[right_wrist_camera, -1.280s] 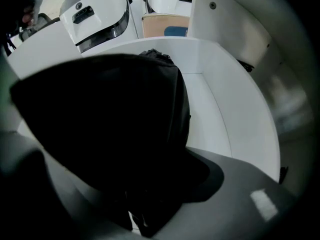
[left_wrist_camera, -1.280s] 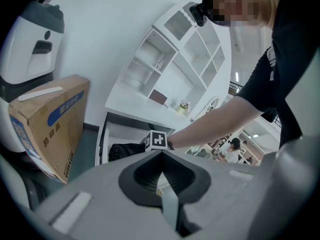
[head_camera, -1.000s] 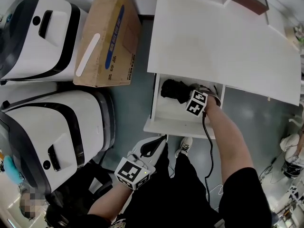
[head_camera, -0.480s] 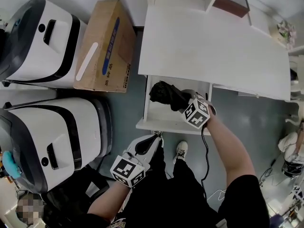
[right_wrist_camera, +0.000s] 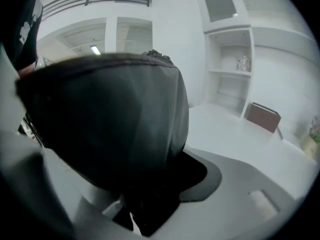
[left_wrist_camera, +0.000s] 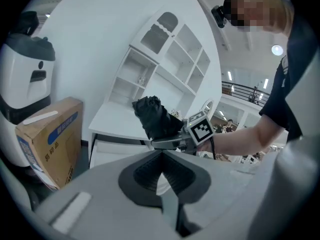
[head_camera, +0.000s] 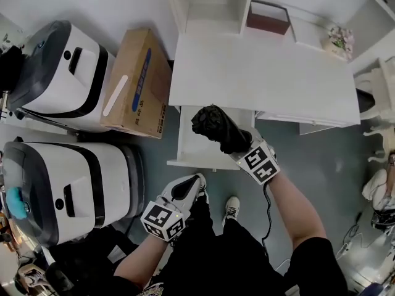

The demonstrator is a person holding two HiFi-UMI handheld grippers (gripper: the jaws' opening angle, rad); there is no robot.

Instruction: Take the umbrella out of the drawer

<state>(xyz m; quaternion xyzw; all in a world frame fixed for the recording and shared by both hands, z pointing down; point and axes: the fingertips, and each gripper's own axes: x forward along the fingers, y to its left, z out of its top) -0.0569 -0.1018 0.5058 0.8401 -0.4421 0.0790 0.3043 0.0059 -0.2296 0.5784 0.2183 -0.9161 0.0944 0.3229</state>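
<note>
The folded black umbrella (head_camera: 218,127) is held in the air above the open white drawer (head_camera: 196,155), with my right gripper (head_camera: 239,151) shut on its lower end. In the right gripper view the umbrella (right_wrist_camera: 115,129) fills most of the picture between the jaws. The left gripper view shows the umbrella (left_wrist_camera: 153,118) raised in front of the white desk (left_wrist_camera: 120,124). My left gripper (head_camera: 190,187) hangs low near the person's legs, jaws together with nothing in them, below and left of the drawer front.
A white desk (head_camera: 259,73) with shelves (head_camera: 210,5) stands behind the drawer. A cardboard box (head_camera: 134,85) leans left of the desk. Two large white-and-black machines (head_camera: 55,73) fill the left side. A cable (head_camera: 266,208) trails from the right gripper.
My right gripper has lifted the umbrella up and out of the drawer, toward the person. The left gripper has stayed low and shut.
</note>
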